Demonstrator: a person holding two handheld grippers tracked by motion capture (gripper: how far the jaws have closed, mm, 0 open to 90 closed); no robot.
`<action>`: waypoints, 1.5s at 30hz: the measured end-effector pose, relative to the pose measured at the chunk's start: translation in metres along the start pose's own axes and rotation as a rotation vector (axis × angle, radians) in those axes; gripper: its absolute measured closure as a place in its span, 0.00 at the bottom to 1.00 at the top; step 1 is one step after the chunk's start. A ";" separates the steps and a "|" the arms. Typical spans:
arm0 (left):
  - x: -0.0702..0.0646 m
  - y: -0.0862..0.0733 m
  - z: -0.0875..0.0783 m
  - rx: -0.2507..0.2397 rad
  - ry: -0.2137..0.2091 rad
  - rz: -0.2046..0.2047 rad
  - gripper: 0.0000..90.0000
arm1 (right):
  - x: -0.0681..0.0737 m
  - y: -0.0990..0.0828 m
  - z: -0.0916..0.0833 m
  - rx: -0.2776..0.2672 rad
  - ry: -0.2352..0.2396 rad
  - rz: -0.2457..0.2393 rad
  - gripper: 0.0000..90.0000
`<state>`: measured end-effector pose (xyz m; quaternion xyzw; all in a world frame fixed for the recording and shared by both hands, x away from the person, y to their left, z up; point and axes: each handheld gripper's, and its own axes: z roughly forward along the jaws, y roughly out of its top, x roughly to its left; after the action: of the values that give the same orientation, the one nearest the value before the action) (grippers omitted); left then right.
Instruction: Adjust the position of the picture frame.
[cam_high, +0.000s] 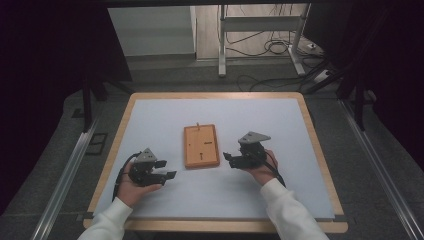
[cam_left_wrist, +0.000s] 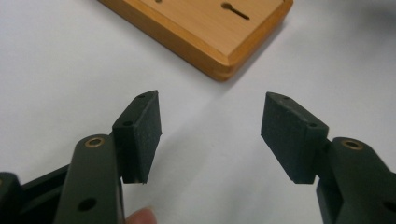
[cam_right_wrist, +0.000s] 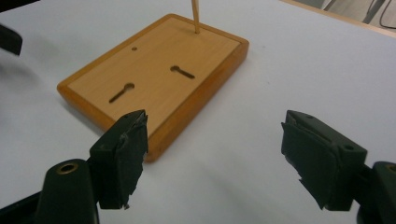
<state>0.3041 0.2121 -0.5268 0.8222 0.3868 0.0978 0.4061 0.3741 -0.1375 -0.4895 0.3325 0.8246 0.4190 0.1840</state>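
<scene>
A wooden board (cam_high: 201, 145) lies flat near the middle of the white worktop (cam_high: 260, 200), between the two grippers. It has two keyhole slots (cam_right_wrist: 182, 71) in its top face, and a thin wooden peg (cam_right_wrist: 195, 16) stands upright at its far edge. The left gripper (cam_high: 169, 170) rests near the board's left side, its fingers (cam_left_wrist: 140, 135) spread apart and empty. The right gripper (cam_high: 227, 157) sits just right of the board, its fingers (cam_right_wrist: 122, 156) also wide apart, holding nothing.

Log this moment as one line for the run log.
left gripper: open, empty | right gripper: open, empty | wooden board: flat on table, between grippers, untouched | thin peg: upright in board
</scene>
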 end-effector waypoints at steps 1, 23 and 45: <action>0.000 0.000 0.001 0.005 0.000 0.007 0.41 | 0.000 0.003 0.004 0.003 0.003 0.001 0.27; -0.004 -0.003 0.008 0.041 -0.007 0.027 0.39 | -0.006 0.050 0.074 0.017 0.054 -0.008 0.35; 0.000 -0.004 0.009 0.053 -0.007 0.032 0.40 | -0.010 0.071 0.144 0.032 0.172 -0.031 0.72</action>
<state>0.3067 0.2082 -0.5356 0.8390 0.3747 0.0911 0.3840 0.4930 -0.0322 -0.5156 0.2855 0.8491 0.4297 0.1133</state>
